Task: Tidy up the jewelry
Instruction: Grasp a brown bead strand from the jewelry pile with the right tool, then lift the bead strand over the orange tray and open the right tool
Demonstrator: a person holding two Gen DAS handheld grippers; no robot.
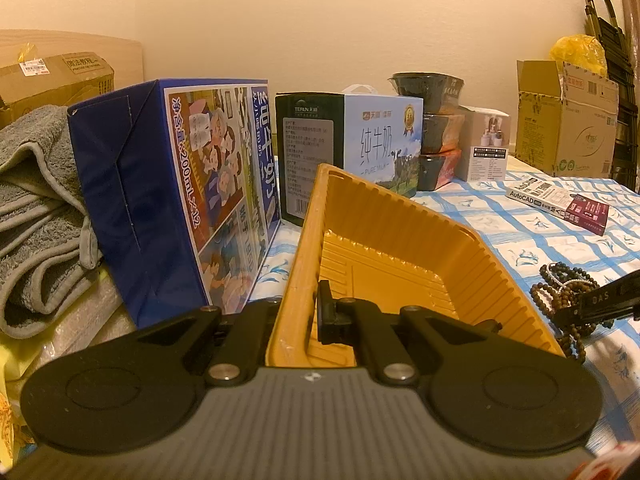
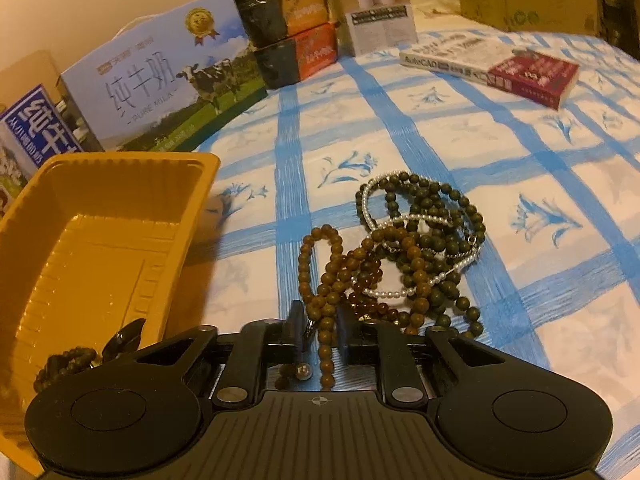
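Note:
A yellow plastic tray (image 1: 404, 232) stands tilted on the blue-checked cloth, and my left gripper (image 1: 302, 312) is shut on its near wall, one finger inside and one outside. A tangle of brown, dark green and white pearl bead strands (image 2: 412, 248) lies on the cloth to the right of the tray (image 2: 100, 208). My right gripper (image 2: 320, 328) reaches into the near edge of this pile. A brown bead strand (image 2: 325, 344) runs between its fingers, with a gap still showing beside it. Some dark beads (image 2: 64, 364) lie in the tray's near corner.
Milk cartons (image 1: 180, 184) (image 2: 160, 76), stacked snack boxes (image 2: 296, 20) and a small white box (image 2: 376, 8) line the back. Books (image 2: 520, 68) lie at the far right. Folded grey towels (image 1: 36, 216) sit left, and a cardboard box (image 1: 564, 120) stands at the back right.

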